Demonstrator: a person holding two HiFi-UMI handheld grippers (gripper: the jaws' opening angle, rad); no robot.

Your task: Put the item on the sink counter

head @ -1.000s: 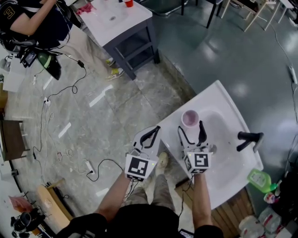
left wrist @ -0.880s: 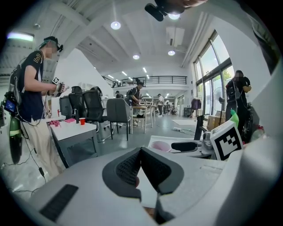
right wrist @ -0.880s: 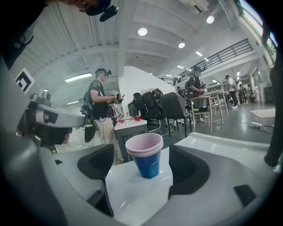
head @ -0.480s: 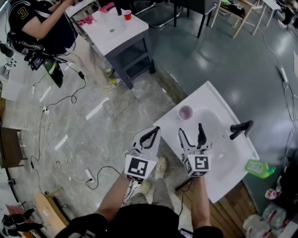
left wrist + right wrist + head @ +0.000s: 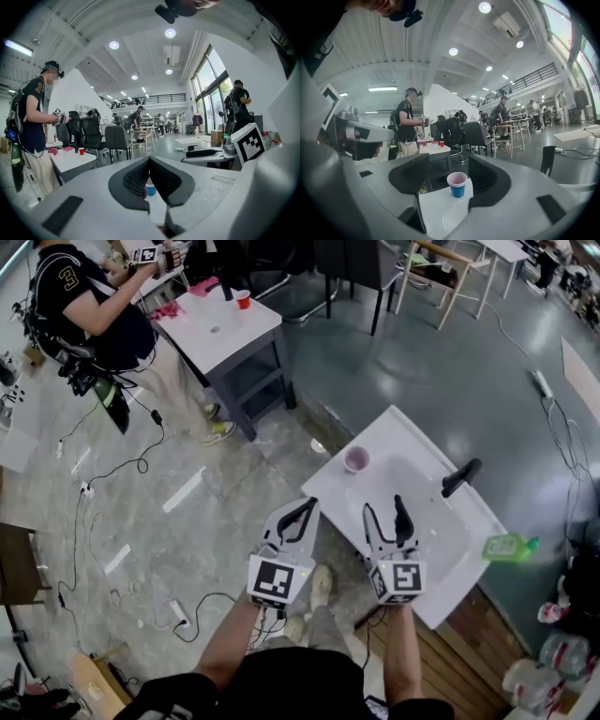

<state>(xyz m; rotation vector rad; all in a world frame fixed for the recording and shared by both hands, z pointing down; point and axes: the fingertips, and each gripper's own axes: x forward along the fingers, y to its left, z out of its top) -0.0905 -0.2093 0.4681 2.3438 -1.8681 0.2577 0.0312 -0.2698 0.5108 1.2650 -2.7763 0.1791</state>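
A small blue cup with a pink rim stands upright on the far left corner of the white sink counter. In the right gripper view the cup stands well beyond the jaws. My right gripper hovers over the basin's near side; its jaws are closing with nothing between them. My left gripper hangs left of the counter over the floor, shut and empty. Through the slit under its pads the cup shows.
A black faucet stands at the basin's right side, with a green soap bottle at the right edge. A grey table with a red cup and a person stand at the far left. Cables lie on the floor.
The view has pulled back, so the sink and cup look smaller and farther off. My right gripper has drawn away from the cup and its jaws stand narrower. The left gripper stays shut.
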